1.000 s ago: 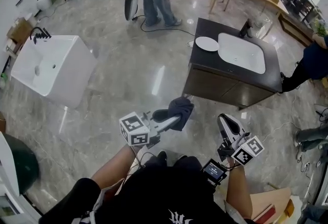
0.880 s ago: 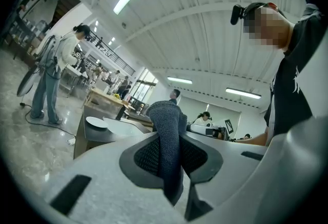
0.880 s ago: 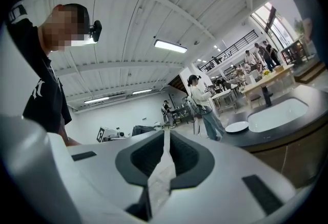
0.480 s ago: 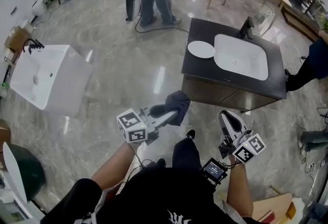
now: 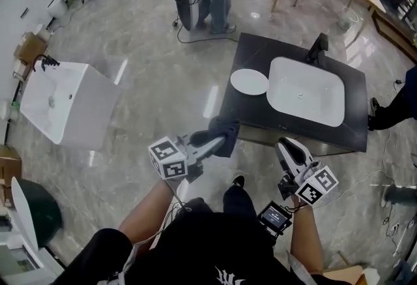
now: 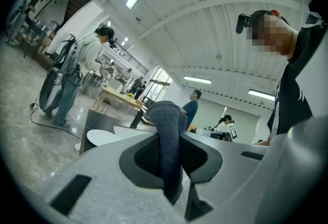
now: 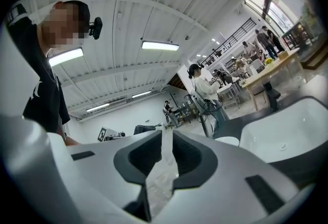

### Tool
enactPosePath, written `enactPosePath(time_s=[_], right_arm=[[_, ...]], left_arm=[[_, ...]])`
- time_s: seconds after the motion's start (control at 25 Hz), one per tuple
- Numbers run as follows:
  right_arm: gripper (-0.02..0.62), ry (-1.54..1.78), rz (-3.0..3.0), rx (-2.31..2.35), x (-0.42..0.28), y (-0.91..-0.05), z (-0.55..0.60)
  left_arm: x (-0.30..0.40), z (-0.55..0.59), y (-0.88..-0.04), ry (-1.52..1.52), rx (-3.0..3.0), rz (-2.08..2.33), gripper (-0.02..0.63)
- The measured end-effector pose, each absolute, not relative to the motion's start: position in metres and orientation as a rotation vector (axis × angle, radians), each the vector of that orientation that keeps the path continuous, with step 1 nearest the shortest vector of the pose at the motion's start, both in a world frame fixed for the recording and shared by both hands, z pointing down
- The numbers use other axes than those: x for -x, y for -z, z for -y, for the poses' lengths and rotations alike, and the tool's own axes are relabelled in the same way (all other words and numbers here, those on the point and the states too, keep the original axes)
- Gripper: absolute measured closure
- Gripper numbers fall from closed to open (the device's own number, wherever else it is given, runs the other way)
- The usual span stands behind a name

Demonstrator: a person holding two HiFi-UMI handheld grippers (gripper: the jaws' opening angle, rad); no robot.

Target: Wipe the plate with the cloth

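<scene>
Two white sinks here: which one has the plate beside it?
The sink set into the dark counter, on the right; the white plate lies on that counter just left of it. The freestanding basin at left has none.

Lab hall, freestanding washbasin (image 5: 65,98), vanity unit (image 5: 260,50)

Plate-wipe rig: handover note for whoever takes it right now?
Left gripper: shut on the dark cloth, held in the air short of the counter.
Right gripper: shut, empty, held near the person's body.
Plate: white, lying on the dark counter beside the sink basin.
Done: cloth is gripped.
Left: bring the cloth to the plate and wipe it; no contact yet.
</scene>
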State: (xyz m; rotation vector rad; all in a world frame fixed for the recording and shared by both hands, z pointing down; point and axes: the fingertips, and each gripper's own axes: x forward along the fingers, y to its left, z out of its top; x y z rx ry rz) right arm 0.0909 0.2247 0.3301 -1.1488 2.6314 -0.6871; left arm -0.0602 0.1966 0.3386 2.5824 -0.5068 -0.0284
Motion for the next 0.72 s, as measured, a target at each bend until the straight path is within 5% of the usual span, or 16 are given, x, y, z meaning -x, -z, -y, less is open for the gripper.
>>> enactPosePath(time_s=[0.72], right_arm=[[0.56, 0.897, -2.667, 1.212, -0.084, -0.386, -0.083]], left_arm=[[0.061, -0.07, -0.378, -0.027, -2.529, 0.473, 0.546]])
